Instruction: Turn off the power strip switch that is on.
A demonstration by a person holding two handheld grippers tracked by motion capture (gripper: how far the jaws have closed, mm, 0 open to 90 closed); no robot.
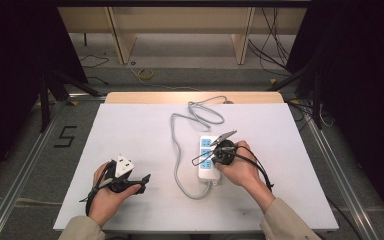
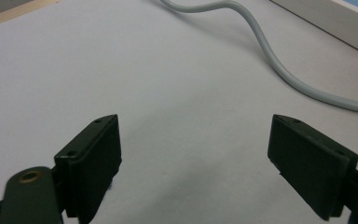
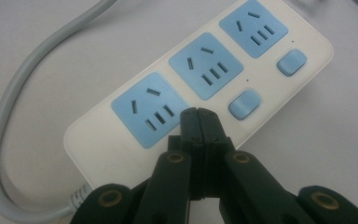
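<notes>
A flat white rectangular table top [image 1: 145, 150] carries everything, and both of the person's hands come in over its near edge. On it lies a white plastic power strip [image 3: 279, 98] with three pale blue socket panels and two small blue push switches; all of its sockets are vacant, nothing plugged into any of them. In the right gripper view the strip sits directly beyond and beneath the jaw tips, the nearest blue socket [image 3: 150, 109] just left of them and the nearest blue switch [image 3: 243, 104] just right of them. The strip's grey round cable [image 1: 182, 145] leaves its near end, bends away to the left of those jaws and loops off across the table toward the far edge.

The right gripper [image 3: 198, 116] has its two black jaws pressed together, tips meeting with nothing between them, poised over the strip's near end. The left gripper [image 2: 196, 158] is spread wide, its jaws well apart over bare table surface and holding nothing; the grey cable curves past ahead of them and to their right, with the strip's white edge [image 2: 326, 23] beyond it.
</notes>
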